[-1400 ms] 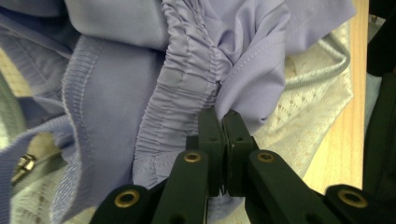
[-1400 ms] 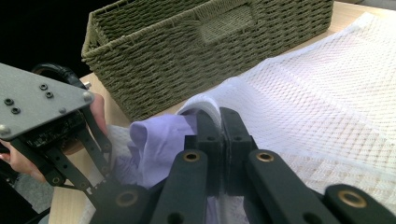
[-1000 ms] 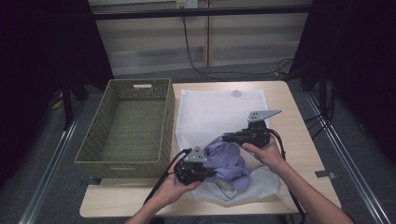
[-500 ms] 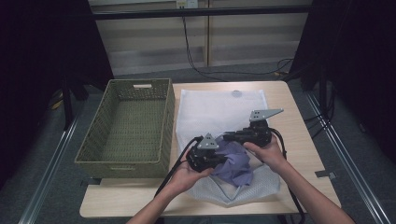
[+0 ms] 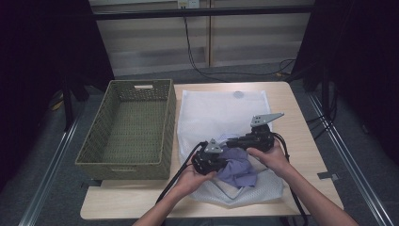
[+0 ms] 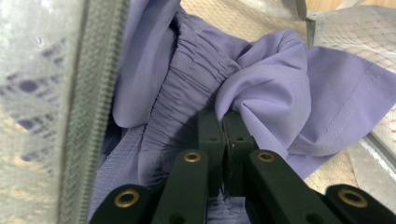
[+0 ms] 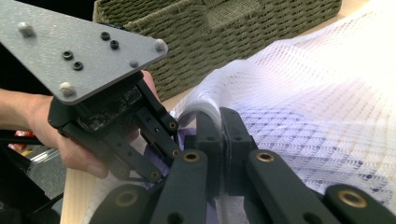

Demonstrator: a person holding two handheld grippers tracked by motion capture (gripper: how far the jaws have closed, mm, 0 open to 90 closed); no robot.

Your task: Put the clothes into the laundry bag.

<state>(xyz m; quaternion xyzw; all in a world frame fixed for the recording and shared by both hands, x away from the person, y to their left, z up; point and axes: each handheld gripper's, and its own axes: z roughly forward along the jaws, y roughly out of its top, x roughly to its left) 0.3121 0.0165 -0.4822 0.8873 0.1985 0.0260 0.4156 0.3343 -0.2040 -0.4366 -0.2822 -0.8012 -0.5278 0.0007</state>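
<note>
Nearest the table's front edge: left gripper (image 5: 212, 162), jaws clamped together on a fold of the purple garment (image 5: 238, 170). In the left gripper view the two black jaws meet flush w/ lilac cloth (image 6: 275, 100) bunched around the tips, elastic waistband gathers just left of them. Zipper edge of the mesh laundry bag (image 6: 81, 116) runs up the left side of that view, so the garment sits at the bag's mouth, partly inside.

Just beyond, right gripper (image 5: 242, 140), also closed, pinching the white mesh of the bag. Right gripper view: jaws (image 7: 219, 135) pressed on a raised rim of netting, purple peeking underneath, left gripper's grey plate (image 7: 77, 44) right beside, nearly touching.

The two grippers are close together over the bag's near end; bag (image 5: 221, 110) spreads flat away across the table (image 5: 301, 117).

Farther left: woven basket (image 5: 129, 129), alongside the bag, at the table's left edge.
</note>
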